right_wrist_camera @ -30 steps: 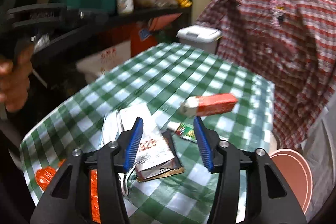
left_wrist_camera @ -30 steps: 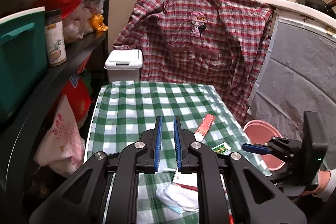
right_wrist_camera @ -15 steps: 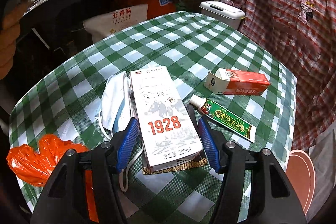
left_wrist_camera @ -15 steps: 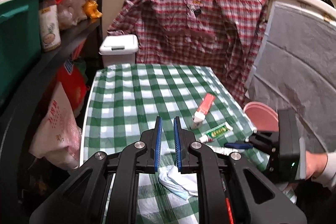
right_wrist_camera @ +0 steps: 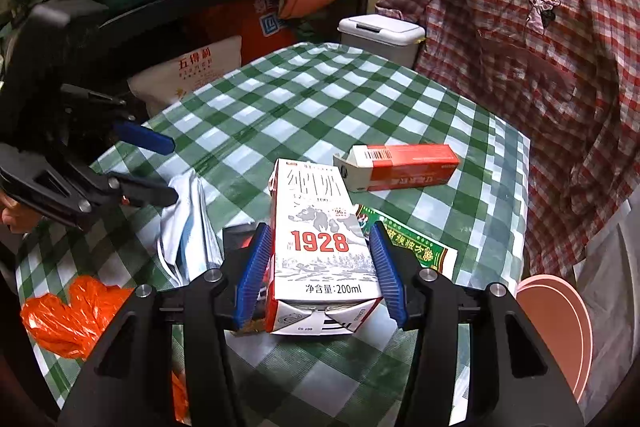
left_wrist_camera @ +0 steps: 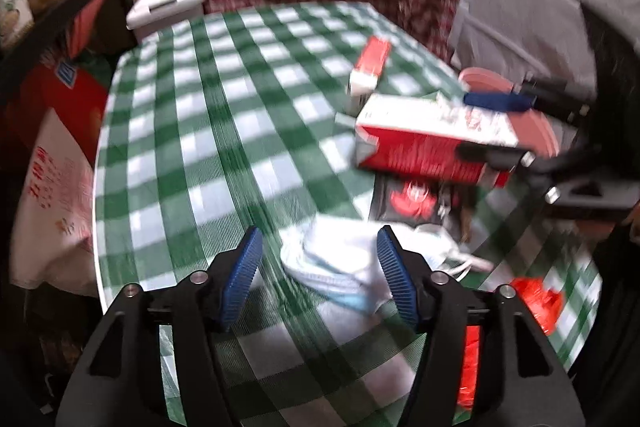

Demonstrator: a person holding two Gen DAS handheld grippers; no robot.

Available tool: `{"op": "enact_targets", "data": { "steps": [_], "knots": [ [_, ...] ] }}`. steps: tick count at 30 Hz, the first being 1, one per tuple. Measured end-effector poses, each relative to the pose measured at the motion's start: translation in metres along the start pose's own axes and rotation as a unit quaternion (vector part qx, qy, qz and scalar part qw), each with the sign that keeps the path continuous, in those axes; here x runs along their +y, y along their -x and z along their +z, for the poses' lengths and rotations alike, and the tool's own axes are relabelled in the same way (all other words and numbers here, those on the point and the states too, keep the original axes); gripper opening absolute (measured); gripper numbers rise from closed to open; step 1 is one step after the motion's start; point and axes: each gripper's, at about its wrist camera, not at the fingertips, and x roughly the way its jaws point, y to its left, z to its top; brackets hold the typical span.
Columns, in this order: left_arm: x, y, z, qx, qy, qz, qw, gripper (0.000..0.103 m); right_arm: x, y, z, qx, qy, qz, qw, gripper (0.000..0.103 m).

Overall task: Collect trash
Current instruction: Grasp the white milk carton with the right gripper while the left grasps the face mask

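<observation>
The right gripper [right_wrist_camera: 320, 267] is clamping a milk carton [right_wrist_camera: 320, 247] marked 1928, its blue pads pressing both long sides and having just been closing further. The carton is sitting slightly raised over the green checked bench [right_wrist_camera: 280, 99], with a dark flattened wrapper [left_wrist_camera: 408, 195] lying under it. Just left of the carton, a crumpled white and blue face mask [right_wrist_camera: 188, 227] is lying on the cloth. The left gripper [left_wrist_camera: 320, 275] is hanging over that mask with its jaws standing wide, having just been opening; the mask is lying between the pads, though blur keeps me from telling whether they are touching it. Left of the carton and nearer the bench edge, an orange plastic bag [right_wrist_camera: 68, 315] is bunching up. Beyond the carton a red and white box [right_wrist_camera: 400, 167] is lying on its side, and just right of the carton a green tube [right_wrist_camera: 408, 243] is peeking out. Farther behind, off the bench, a white lidded bin [right_wrist_camera: 380, 31] is standing beside a hanging plaid shirt [right_wrist_camera: 520, 27].
</observation>
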Motion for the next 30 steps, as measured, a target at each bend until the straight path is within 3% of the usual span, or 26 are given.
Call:
{"op": "enact_targets", "data": {
  "steps": [6, 10, 13, 15, 21, 30],
  "knots": [
    [-0.003, -0.014, -0.007, 0.024, -0.005, -0.006, 0.9997, 0.056, 0.003, -0.01, -0.007, 0.034, 0.017, -0.001, 0.999, 0.051],
    [-0.005, -0.012, -0.003, 0.021, -0.008, -0.005, 0.9997, 0.03, 0.003, -0.012, -0.008, 0.04, 0.021, -0.005, 0.999, 0.051],
    [-0.004, -0.006, 0.001, 0.008, -0.007, -0.002, 0.9999, 0.022, 0.003, -0.011, -0.009, 0.039, 0.02, -0.007, 0.999, 0.051],
    [-0.002, -0.003, 0.004, 0.003, -0.003, 0.003, 1.0, 0.002, 0.003, -0.009, -0.009, 0.036, 0.02, -0.009, 0.999, 0.05],
    [0.003, 0.014, 0.014, -0.025, 0.019, 0.01, 0.9995, 0.001, 0.002, 0.005, -0.007, 0.02, 0.013, -0.014, 1.0, 0.05],
    [0.006, 0.018, 0.016, -0.028, 0.038, 0.034, 0.9983, 0.003, -0.001, 0.014, -0.01, 0.026, 0.006, -0.016, 1.0, 0.05]
  ]
}}
